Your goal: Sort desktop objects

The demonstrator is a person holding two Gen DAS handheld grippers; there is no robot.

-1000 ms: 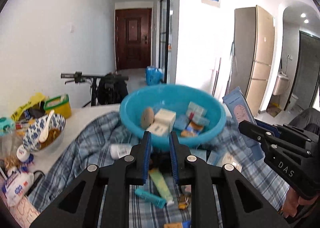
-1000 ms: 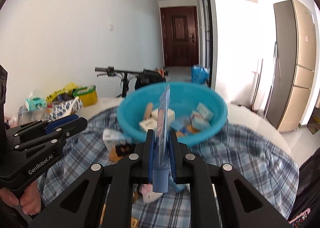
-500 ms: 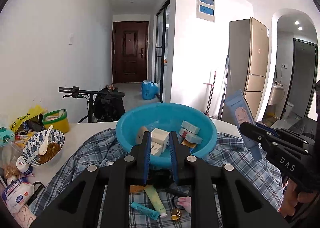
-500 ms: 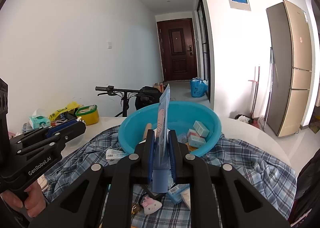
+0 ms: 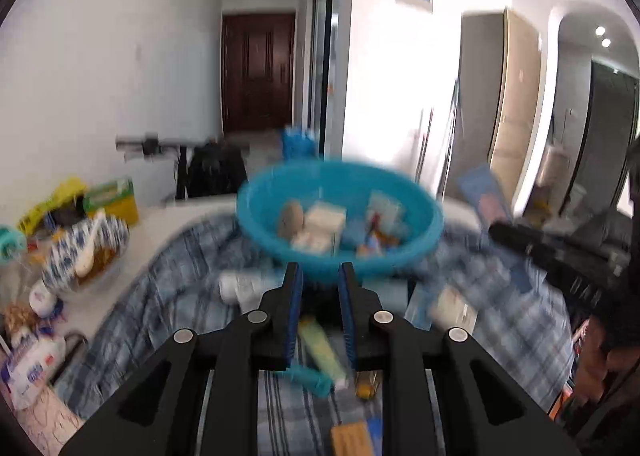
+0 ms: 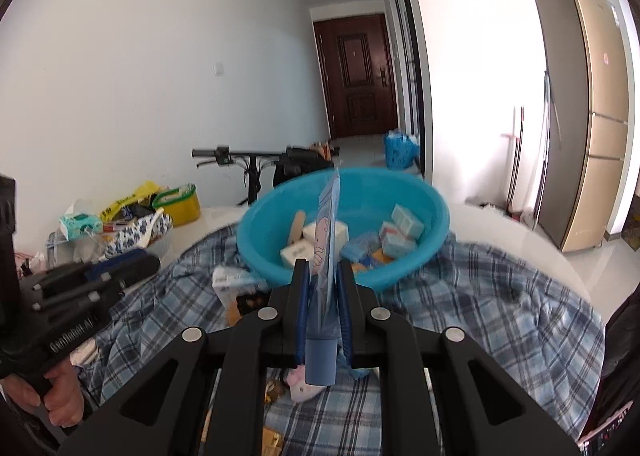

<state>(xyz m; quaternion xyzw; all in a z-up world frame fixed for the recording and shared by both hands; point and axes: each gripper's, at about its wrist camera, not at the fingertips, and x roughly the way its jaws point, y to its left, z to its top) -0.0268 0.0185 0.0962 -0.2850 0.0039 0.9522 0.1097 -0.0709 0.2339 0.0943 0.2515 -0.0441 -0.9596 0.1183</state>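
From where I stood, the right gripper (image 6: 323, 298) kept its jaws clamped on the blue tube (image 6: 324, 276), cap toward the handle and flat crimped end standing up just short of the near rim of the blue basin (image 6: 404, 276). Half a second before, the basin had sat lower and a little farther off in that view; now it loomed closer, so I judged the tube was being carried in for the drop among the small boxes (image 6: 402, 230) already lying inside. The left gripper (image 5: 320, 298) had shifted too: its view had gone blurry with motion and had tipped back down toward the checked cloth (image 5: 172, 280) on the desk (image 5: 160, 221), its jaws a little apart with nothing between them, hanging over a pale green tube (image 5: 322, 348) and a teal one (image 5: 308, 378). That looked to me like a reach for the next piece, with several items not yet sorted.
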